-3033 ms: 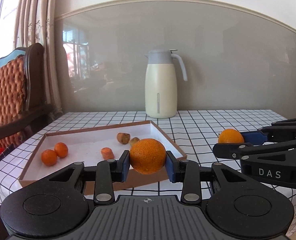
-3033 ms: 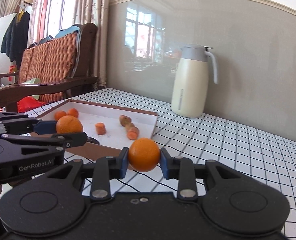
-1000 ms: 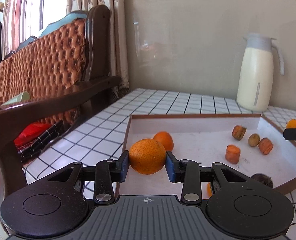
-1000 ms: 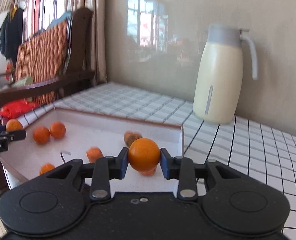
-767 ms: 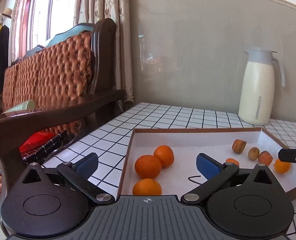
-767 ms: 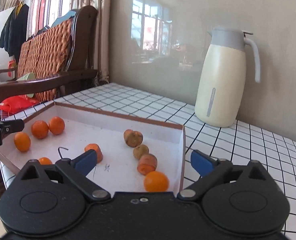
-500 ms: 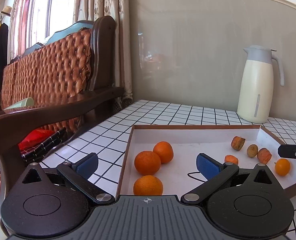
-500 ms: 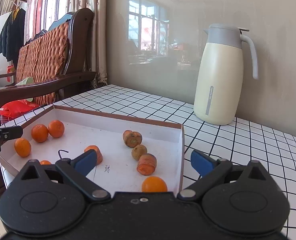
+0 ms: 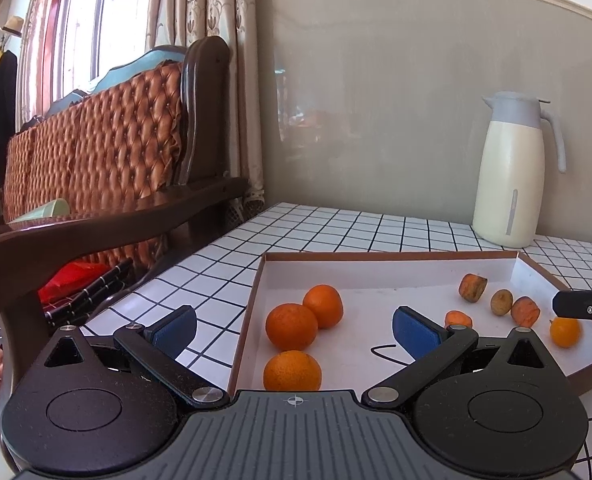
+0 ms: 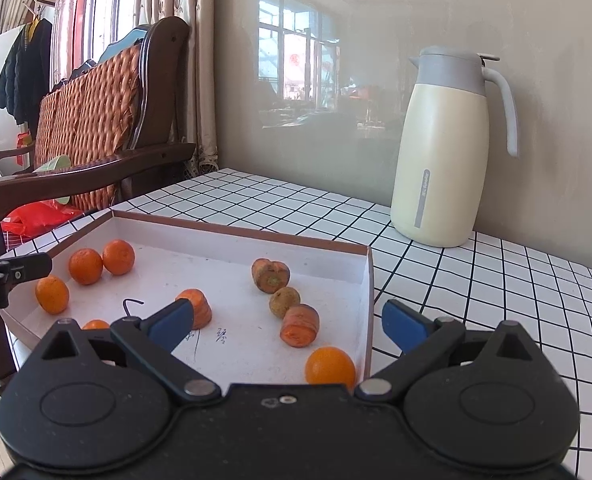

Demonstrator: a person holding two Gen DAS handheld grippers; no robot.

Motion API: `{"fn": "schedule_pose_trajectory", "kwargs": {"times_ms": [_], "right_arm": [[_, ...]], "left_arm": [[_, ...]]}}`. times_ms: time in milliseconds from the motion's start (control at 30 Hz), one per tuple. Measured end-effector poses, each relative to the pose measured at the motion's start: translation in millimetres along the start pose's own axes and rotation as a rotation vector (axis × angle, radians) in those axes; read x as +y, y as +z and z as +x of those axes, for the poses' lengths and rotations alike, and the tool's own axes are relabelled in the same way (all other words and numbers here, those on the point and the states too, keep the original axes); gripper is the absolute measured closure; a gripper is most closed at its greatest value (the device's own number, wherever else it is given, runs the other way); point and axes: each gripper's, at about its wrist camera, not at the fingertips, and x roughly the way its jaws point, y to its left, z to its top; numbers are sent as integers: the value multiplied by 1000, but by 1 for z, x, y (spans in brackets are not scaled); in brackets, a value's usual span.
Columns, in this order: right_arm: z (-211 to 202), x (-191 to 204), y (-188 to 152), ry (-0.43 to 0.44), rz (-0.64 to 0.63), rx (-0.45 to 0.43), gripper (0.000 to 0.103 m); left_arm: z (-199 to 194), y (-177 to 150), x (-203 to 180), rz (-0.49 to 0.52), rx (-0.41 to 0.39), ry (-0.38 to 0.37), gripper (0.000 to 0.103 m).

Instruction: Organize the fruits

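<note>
Both tools are matte black plastic. The left gripper (image 9: 293, 326) has a broad body with a ribbed grey panel in the middle bearing a small crosshair mark, and a round recessed disc on each side. Two angled black arms, each pinned with a silver rivet, end in blue pads (image 9: 414, 331). The right gripper (image 10: 287, 326) is built the same, though its middle panel is smooth, with two small screws near the front edge. Its fingers (image 10: 402, 326) also carry blue pads, and triangular cut-outs sit near the outer corners.
</note>
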Motion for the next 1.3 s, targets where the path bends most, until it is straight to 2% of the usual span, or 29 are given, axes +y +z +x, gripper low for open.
{"fn": "schedule_pose_trajectory", "kwargs": {"times_ms": [167, 300, 533, 700, 867, 1033, 1200, 1300], "right_arm": [[-6, -1, 1, 0, 12, -4, 6], [-22, -2, 6, -9, 23, -7, 6], [-98, -4, 11, -29, 12, -91, 6], [-153, -9, -4, -68, 29, -120, 6], [-190, -11, -29, -106, 51, -126, 6], [-211, -5, -50, -151, 25, -152, 6], [-218, 4, -59, -203, -26, -205, 6], [-216, 5, -60, -209, -41, -183, 6]], "left_arm": [[-3, 0, -2, 7, -1, 11, 0], [-16, 7, -9, 14, -16, -17, 0], [-83, 19, -31, 41, -84, -81, 0], [-134, 10, -49, 77, -101, -108, 0], [-174, -5, -61, 65, -151, -137, 0], [-197, -17, -67, 53, -169, -150, 0], [-200, -31, -69, 21, -178, -161, 0], [-198, -34, -73, 27, -179, -153, 0]]}}
